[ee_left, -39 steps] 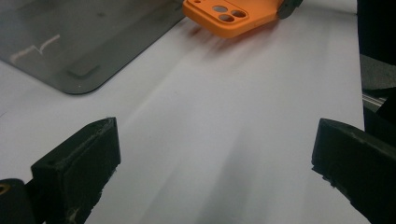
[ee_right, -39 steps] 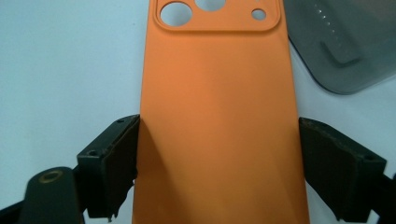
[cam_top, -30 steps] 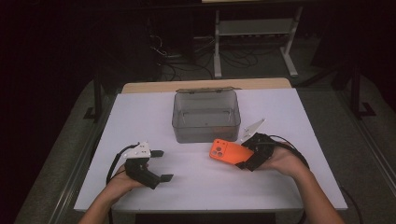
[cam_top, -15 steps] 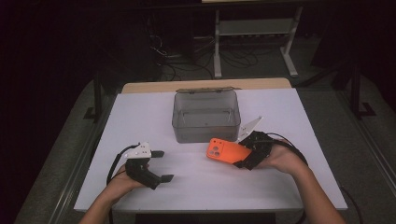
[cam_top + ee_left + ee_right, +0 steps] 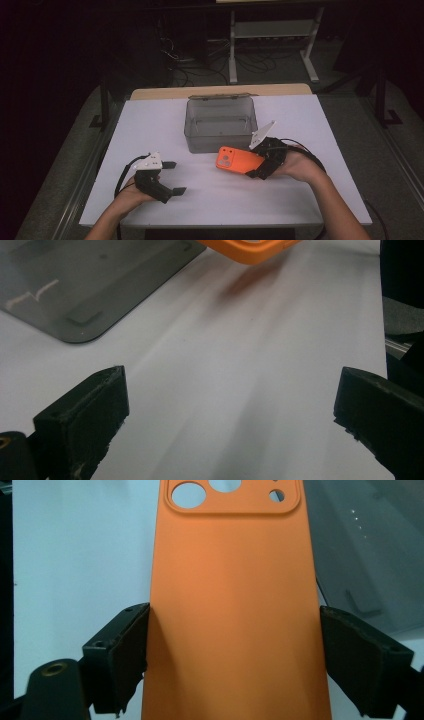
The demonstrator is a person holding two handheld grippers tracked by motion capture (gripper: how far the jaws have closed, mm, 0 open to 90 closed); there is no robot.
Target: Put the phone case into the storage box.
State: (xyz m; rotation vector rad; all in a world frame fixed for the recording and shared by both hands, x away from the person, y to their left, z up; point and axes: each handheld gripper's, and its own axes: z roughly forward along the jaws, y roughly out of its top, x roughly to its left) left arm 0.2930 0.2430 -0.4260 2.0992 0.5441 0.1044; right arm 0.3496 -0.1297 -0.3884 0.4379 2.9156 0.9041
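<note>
**A:** Right of centre on the white table (image 5: pixel 150 130), your right gripper (image 5: pixel 261 165) is clamped across the width of the orange phone case (image 5: pixel 239 160), camera cutouts pointing left. Case sits just off the surface, near side of the clear plastic bin (image 5: pixel 221 122).

**B:** Grip okay?

**A:** Both pads (image 5: pixel 131 650) bear on the long edges. The case looks soft, so don't squeeze harder. Lift above the bin rim, keep it level, then lower inside.

**B:** Left?

**A:** Your left gripper (image 5: pixel 172 177) rests at near left, jaws apart, nothing between them. Keep it parked.

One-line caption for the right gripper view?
Right gripper clamps an orange phone case by its long edges, beside the clear bin.
</note>
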